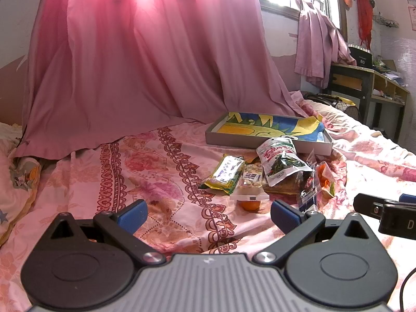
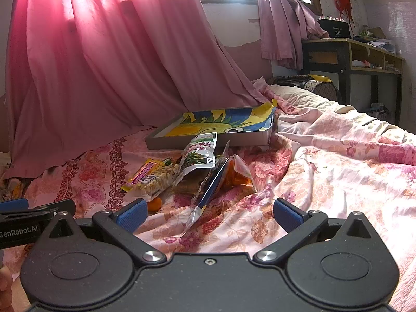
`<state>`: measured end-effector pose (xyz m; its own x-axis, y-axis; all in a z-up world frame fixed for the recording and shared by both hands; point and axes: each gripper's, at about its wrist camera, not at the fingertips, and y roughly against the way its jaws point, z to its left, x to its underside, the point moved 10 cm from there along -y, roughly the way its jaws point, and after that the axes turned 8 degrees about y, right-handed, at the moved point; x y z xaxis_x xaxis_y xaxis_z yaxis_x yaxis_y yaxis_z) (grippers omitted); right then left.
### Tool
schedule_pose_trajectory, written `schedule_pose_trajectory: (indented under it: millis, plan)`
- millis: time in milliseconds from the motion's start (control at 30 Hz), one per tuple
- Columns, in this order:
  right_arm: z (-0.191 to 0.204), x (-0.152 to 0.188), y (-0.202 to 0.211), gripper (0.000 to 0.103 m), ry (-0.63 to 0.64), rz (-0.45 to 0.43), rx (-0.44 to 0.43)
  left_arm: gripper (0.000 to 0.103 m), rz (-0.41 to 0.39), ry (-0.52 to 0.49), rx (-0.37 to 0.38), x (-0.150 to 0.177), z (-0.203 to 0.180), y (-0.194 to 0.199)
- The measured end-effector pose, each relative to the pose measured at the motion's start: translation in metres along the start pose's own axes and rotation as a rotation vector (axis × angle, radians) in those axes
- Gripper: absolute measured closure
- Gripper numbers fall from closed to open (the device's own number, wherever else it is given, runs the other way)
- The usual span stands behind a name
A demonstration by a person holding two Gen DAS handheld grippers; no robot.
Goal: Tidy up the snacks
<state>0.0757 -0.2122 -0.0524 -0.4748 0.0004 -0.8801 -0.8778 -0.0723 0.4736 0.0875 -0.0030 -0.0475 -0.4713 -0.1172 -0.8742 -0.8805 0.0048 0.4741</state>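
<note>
1. We are holding both tools low over the bed (image 1: 78, 176), side by side; the left gripper (image 1: 209, 214) is showing its jaws spread wide and carrying nothing; the right gripper (image 2: 209, 214) is likewise spread and empty.
2. We are looking at the snacks lying in a loose heap on the floral sheet, just ahead of both tools; nothing is being touched.
3. In the heap we are noting a yellow-green packet (image 1: 225, 173) at the left; a clear packet of pale pieces (image 1: 251, 179) beside it; a white pouch with greens printed on it (image 1: 282, 162) leaning on top; an upright dark-edged packet (image 2: 212, 186) at the right with an orange packet (image 2: 235, 173) behind it; a small orange fruit (image 1: 249, 205) nearest, partly under the clear packet.
4. The shallow grey tray (image 1: 234, 143) with a yellow and blue picture inside is lying just beyond the heap, near the pink curtain (image 1: 130, 65); the pouch's top is overlapping its near rim; we cannot see any snack resting inside it.
5. Judgement: we are reading the task as barely begun; every snack is waiting to be sorted, presumably into the tray.
</note>
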Motion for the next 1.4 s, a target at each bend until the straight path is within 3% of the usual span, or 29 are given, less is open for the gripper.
schedule_pose_trajectory:
  millis: [1400]
  plan:
    - [0.0007, 0.0024, -0.0039, 0.0, -0.004, 0.012, -0.011, 0.0, 0.003, -0.001, -0.001, 0.0008, -0.0009, -0.0014]
